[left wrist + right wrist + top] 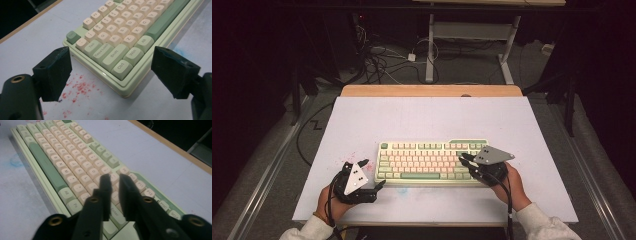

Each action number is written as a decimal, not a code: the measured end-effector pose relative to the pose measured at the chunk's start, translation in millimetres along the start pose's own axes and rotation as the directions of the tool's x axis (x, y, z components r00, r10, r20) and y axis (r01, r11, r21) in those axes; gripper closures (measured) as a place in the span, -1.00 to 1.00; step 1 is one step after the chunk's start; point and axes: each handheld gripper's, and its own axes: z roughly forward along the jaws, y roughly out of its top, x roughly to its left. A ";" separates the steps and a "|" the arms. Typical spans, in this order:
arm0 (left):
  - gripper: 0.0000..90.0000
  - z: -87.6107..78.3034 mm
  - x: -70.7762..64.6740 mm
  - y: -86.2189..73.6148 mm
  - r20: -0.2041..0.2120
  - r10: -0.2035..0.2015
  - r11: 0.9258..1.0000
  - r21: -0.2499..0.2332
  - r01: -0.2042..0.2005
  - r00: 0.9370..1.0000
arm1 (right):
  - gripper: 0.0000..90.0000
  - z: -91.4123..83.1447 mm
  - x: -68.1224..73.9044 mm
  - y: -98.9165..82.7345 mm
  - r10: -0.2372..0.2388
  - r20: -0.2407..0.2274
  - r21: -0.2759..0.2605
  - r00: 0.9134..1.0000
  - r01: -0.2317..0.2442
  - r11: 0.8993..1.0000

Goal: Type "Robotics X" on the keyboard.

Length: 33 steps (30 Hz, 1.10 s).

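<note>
A pale green keyboard (432, 160) with cream and green keys lies on the white tabletop (427, 115). My left gripper (373, 173) rests on the table just off the keyboard's front left corner. In the left gripper view its jaws (111, 53) stand wide open, framing the Ctrl and Win keys of the keyboard (117, 32) without touching them. My right gripper (463, 158) hovers over the keyboard's right end. In the right gripper view its jaws (115, 177) are drawn together with only a thin slit, nothing between them, above the keys of the keyboard (62, 157) near Enter.
Red specks (80, 86) stain the table by the left gripper, and a faint blue smudge (16, 161) lies in front of the keyboard. A wooden edge (432, 90) borders the far side. Cables (382, 62) and a desk frame (472, 30) stand on the floor beyond.
</note>
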 end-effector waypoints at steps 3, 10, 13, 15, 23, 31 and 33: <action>-0.64 1.1 0.2 -0.5 0.003 0.000 1.000 0.007 0.000 1.000 | 1.00 8.6 1.6 2.7 -0.005 -0.009 0.019 1.000 0.005 1.000; -0.64 1.3 0.3 -0.9 0.008 0.002 1.000 0.012 -0.002 1.000 | 1.00 25.3 6.0 10.9 -0.007 -0.024 0.046 1.000 0.008 0.999; -0.64 1.7 0.6 -1.3 0.009 0.000 1.000 0.013 0.000 1.000 | 1.00 32.5 8.0 13.8 -0.007 -0.030 0.056 1.000 0.008 0.998; -0.64 1.8 0.7 -1.5 0.009 -0.002 1.000 0.011 0.002 1.000 | 1.00 37.1 9.6 15.6 -0.009 -0.037 0.066 0.999 0.012 0.998; -0.64 2.8 -0.2 -1.9 0.016 0.009 1.000 0.027 -0.010 1.000 | 1.00 53.4 12.3 19.9 -0.003 -0.044 0.102 0.999 0.008 0.995; -0.64 3.4 -0.2 -2.0 0.024 0.010 0.999 0.032 -0.011 1.000 | 1.00 67.7 17.2 24.0 -0.007 -0.042 0.124 0.999 0.012 0.992; -0.63 3.7 -0.6 -1.9 0.025 0.015 0.999 0.038 -0.016 1.000 | 1.00 71.5 19.5 26.6 -0.023 -0.050 0.130 0.998 0.030 0.991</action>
